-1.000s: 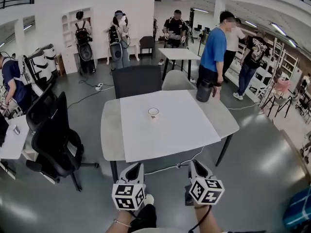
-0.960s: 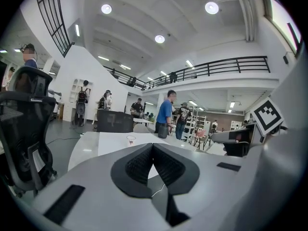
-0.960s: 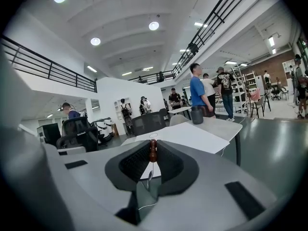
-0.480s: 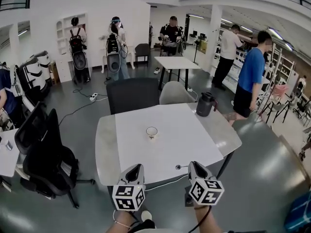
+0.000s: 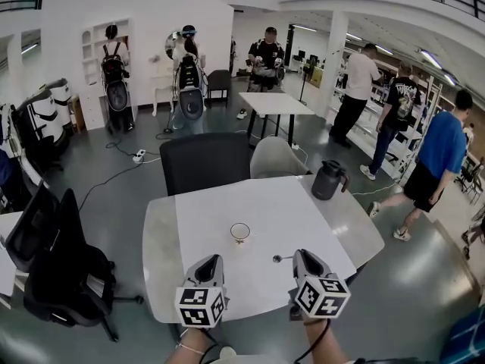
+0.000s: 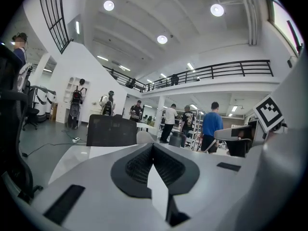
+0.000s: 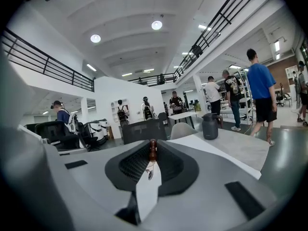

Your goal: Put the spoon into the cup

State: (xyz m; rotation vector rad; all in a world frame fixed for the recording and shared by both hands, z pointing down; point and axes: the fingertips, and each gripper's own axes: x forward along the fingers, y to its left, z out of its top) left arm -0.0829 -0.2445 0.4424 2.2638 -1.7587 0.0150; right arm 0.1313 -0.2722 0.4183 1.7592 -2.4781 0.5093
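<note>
Right gripper view: our right gripper point(image 7: 152, 160) has its jaws pinched shut on the spoon point(image 7: 152, 149) handle, near the cup point(image 5: 240, 232) on the worktop point(image 5: 311, 222) | left gripper point(image 6: 153, 148) jaws together, empty | spoon looks light, stiff and slick, so the handle is the place to grip

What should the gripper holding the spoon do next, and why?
Probably move the right gripper forward and a little left, until the spoon is above the cup. Its fingers are shut on the spoon's handle, but the spoon is short of the cup, which stands upright on the table, farther ahead and to the left.
</note>
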